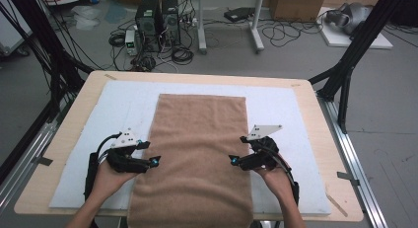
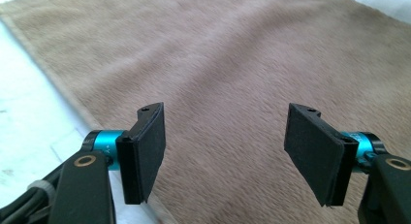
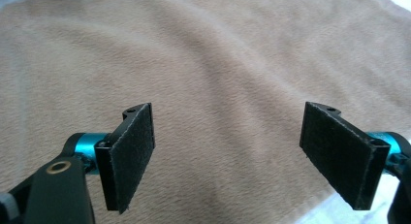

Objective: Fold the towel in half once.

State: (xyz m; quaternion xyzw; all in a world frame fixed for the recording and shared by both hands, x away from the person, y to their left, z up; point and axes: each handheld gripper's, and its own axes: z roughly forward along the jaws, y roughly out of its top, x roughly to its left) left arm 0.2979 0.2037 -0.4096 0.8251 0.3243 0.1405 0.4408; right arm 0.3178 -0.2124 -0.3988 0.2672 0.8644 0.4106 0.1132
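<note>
Brown terry cloth covers the middle of my workspace: a towel [image 1: 197, 154] lies flat and lengthwise on a white mat [image 1: 281, 109], which rests on the wooden table [image 1: 74, 114]. The towel's far edge sits well short of the mat's far edge, and its near end hangs over the table's front edge towards me.

I hold my left gripper [image 1: 150, 153] at the towel's left long edge, its tips pointing inward over the cloth. In the left gripper view its jaws stand wide apart with nothing between the black pads [image 2: 145, 151]; only the nap of the towel [image 2: 232, 78] shows in the gap, and the hem with a strip of white mat [image 2: 29, 117] runs past the left jaw.

I hold my right gripper [image 1: 237, 150] at the opposite long edge, mirroring the left, tips pointing inward. In the right gripper view its jaws are likewise spread wide and grip nothing; the towel [image 3: 218, 73] spreads beneath them, with a sliver of mat [image 3: 329, 212] at the lower right. Whether either gripper's tips touch the fabric, I cannot tell.
</note>
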